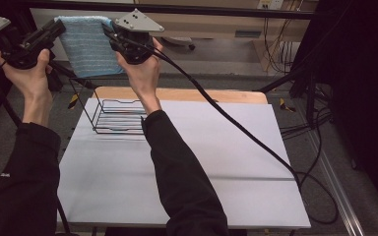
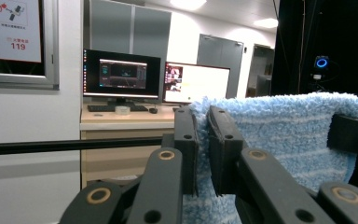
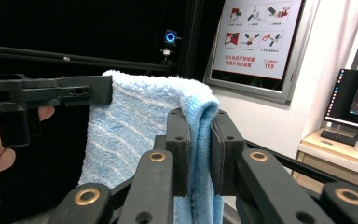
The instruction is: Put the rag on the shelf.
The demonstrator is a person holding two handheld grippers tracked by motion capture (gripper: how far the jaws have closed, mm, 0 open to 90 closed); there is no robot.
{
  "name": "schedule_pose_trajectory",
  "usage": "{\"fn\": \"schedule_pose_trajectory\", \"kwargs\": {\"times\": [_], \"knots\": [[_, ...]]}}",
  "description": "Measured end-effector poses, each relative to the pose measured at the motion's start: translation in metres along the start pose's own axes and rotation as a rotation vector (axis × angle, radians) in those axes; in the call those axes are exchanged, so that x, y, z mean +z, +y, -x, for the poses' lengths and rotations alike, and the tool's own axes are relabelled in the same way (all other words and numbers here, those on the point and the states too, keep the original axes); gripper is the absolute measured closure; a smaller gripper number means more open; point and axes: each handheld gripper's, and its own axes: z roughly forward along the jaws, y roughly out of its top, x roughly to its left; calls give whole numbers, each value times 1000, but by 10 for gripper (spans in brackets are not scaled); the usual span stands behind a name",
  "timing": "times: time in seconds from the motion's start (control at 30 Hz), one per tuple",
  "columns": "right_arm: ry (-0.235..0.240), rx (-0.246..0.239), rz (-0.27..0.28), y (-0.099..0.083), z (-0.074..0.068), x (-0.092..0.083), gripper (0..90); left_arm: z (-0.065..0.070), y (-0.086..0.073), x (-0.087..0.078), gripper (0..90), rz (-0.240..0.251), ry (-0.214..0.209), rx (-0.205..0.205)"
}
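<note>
A black wire rack stands upright near the far left corner of the white table, and a strip of bare wood runs along the table's far edge. Loose cables lie on the floor off the right edge. Beyond, two lit monitors sit on a desk, a red-and-white poster hangs framed on the wall, and a small camera with a blue ring glows in the dark.

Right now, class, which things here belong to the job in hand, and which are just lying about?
In the job:
- blue towel, held up by its top corners
- left hand-held gripper, shut on it
- right hand-held gripper, shut on it
- wire rack, on the table below the towel; probably part of it

Lying about:
- monitors
- keyboard
- wall poster
</note>
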Motion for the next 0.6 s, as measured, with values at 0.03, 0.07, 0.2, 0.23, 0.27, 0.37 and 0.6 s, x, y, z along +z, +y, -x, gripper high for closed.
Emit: {"fn": "schedule_pose_trajectory", "kwargs": {"times": [0.03,0.07,0.2,0.23,0.27,0.37,0.6], "knots": [[-3,3,0,-1,1,2,804,-1,0,2,826,-3,4,4],[-3,1,-1,-2,3,4,804,-1,-1,4,826,-3,5,4],[-7,-8,1,-4,9,8,804,-4,-3,11,826,-1,8,13],[-6,-17,2,-4,9,9,804,-5,-2,12,826,-1,10,13],[-8,-35,2,-4,10,11,804,-6,-2,13,826,-2,13,10],[-5,-59,9,0,9,15,804,-10,2,16,826,6,21,3],[1,-21,7,-2,12,22,804,-14,3,18,825,-4,27,33]]}}
